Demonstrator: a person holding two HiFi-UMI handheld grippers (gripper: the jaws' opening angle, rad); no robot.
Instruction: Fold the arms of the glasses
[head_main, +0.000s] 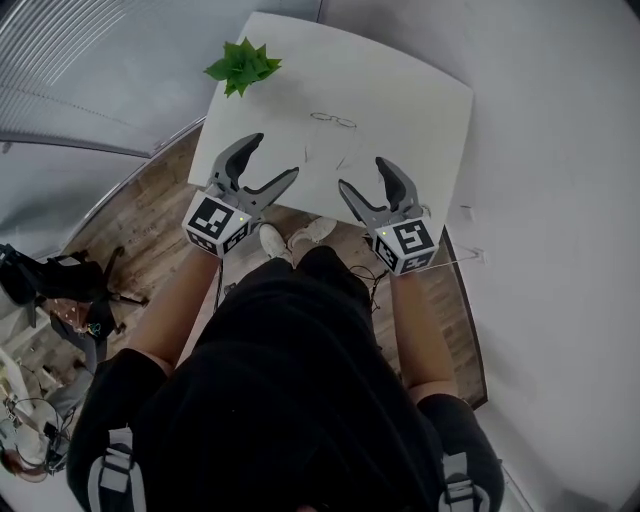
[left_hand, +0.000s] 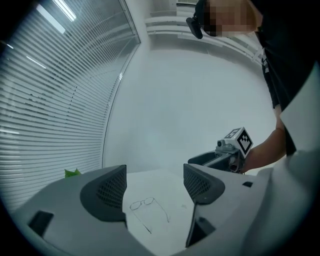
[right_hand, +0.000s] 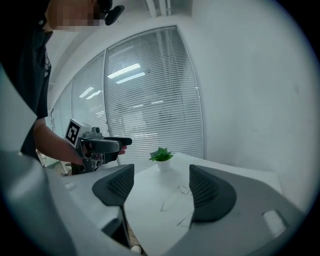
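I judge the folding is not yet begun. The glasses (head_main: 333, 120) lie near the middle of the counter (head_main: 410, 110), both arms open toward me. My left gripper (head_main: 277, 155) and right gripper (head_main: 362, 172) hang over the near edge, jaws spread, holding nothing. Next I should reach forward and down, steady the frame with one gripper and push an arm inward with the other. The plant (head_main: 241, 65) stands at the far left corner, well apart.

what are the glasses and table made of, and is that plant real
The glasses: apparently thin metal wire, with hairline rims and arms and clear lenses. The table: smooth matte white top, likely laminate or painted board; no grain shows. The plant: evenly bright green, stiff-looking leaves, possibly plastic, but too small to settle.
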